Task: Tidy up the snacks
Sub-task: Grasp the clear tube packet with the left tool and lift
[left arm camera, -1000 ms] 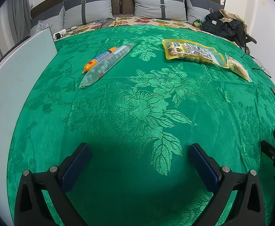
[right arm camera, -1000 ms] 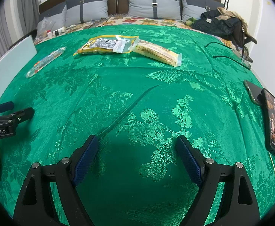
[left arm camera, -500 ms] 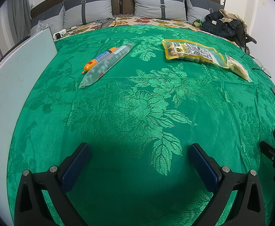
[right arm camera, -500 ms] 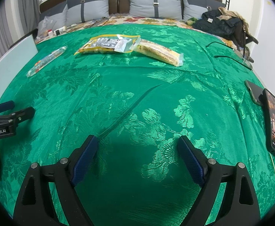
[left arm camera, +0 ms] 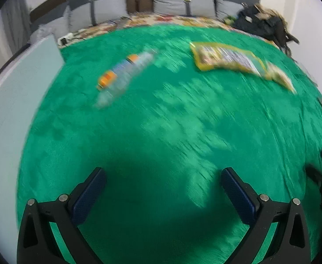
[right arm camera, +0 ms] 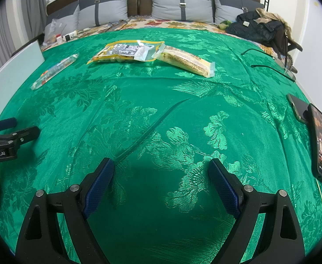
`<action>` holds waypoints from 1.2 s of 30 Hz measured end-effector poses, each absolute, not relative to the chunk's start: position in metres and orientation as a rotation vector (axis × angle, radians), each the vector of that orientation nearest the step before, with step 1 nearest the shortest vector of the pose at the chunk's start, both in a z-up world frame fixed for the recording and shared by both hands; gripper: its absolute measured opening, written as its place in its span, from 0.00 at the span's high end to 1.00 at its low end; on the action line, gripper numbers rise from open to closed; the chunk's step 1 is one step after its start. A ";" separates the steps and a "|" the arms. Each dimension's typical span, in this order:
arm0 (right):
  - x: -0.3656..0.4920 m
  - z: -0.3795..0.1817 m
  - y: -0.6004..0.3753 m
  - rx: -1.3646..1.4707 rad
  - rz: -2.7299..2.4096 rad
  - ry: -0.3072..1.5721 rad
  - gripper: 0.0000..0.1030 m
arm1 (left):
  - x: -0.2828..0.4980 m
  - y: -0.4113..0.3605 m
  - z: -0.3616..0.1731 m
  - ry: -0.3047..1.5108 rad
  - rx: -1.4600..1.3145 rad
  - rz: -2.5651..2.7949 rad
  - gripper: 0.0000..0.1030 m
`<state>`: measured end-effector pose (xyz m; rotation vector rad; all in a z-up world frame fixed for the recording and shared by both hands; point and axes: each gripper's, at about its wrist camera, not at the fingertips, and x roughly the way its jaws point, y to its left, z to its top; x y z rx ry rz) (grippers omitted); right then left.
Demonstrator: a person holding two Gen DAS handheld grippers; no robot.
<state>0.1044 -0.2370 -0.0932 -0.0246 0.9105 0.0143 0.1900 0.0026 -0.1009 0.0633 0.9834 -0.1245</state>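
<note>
Three snack packs lie far out on the green bedspread (right arm camera: 161,121). A long clear pack with orange print (left arm camera: 125,74) (right arm camera: 54,70) sits at the left. A flat yellow-edged pouch (left arm camera: 227,58) (right arm camera: 125,51) lies mid-bed, and a pale yellow bar pack (right arm camera: 185,61) (left arm camera: 280,78) rests against its right end. My left gripper (left arm camera: 163,182) is open over bare cloth, well short of the packs; its view is blurred. My right gripper (right arm camera: 161,176) is open too, with nothing between its fingers. The left gripper's tip (right arm camera: 13,132) shows at the right wrist view's left edge.
A pale board (right arm camera: 13,70) leans along the bed's left side. Two phones (right arm camera: 319,140) lie on the right part of the cloth, a black cable (right arm camera: 264,66) beyond them. Grey pillows (right arm camera: 180,6) and a dark jacket (right arm camera: 258,28) line the headboard end.
The left wrist view has turned blurred and the packs sit lower in it, so the left gripper is moving. The right gripper has crept slightly forward. Both stay open.
</note>
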 end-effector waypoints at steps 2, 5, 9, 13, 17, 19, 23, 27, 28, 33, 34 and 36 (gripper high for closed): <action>0.104 -0.093 -0.237 -0.025 0.014 0.911 0.12 | 0.214 0.022 -0.088 0.971 0.007 -0.100 0.00; 0.105 -0.093 -0.237 -0.025 0.014 0.911 0.12 | 0.249 0.039 -0.080 0.975 -0.032 -0.060 0.02; 0.105 -0.094 -0.236 -0.025 0.017 0.912 0.11 | 0.288 0.038 -0.089 1.024 0.046 -0.046 0.24; 0.105 -0.094 -0.237 -0.025 0.016 0.913 0.11 | 0.304 0.035 -0.100 1.056 0.056 -0.075 0.55; 0.105 -0.094 -0.237 -0.025 0.015 0.913 0.11 | 0.289 0.037 -0.096 1.051 0.023 -0.085 0.80; 0.105 -0.094 -0.237 -0.025 0.015 0.913 0.11 | 0.271 0.037 -0.095 1.065 0.022 -0.100 0.81; 0.105 -0.094 -0.236 -0.025 0.015 0.913 0.11 | 0.215 0.045 -0.092 1.107 -0.013 -0.145 0.81; 0.105 -0.094 -0.236 -0.025 0.015 0.913 0.11 | 0.167 0.046 -0.092 1.113 -0.019 -0.176 0.54; 0.105 -0.094 -0.237 -0.025 0.015 0.913 0.11 | 0.161 0.045 -0.093 1.104 -0.005 -0.177 0.41; 0.105 -0.094 -0.236 -0.024 0.015 0.913 0.11 | 0.171 0.035 -0.100 1.039 0.087 -0.105 0.13; 0.105 -0.094 -0.237 -0.024 0.015 0.913 0.11 | 0.177 0.034 -0.103 1.030 0.090 -0.087 0.10; 0.105 -0.094 -0.237 -0.024 0.015 0.913 0.11 | 0.185 0.039 -0.106 1.004 0.063 -0.057 0.05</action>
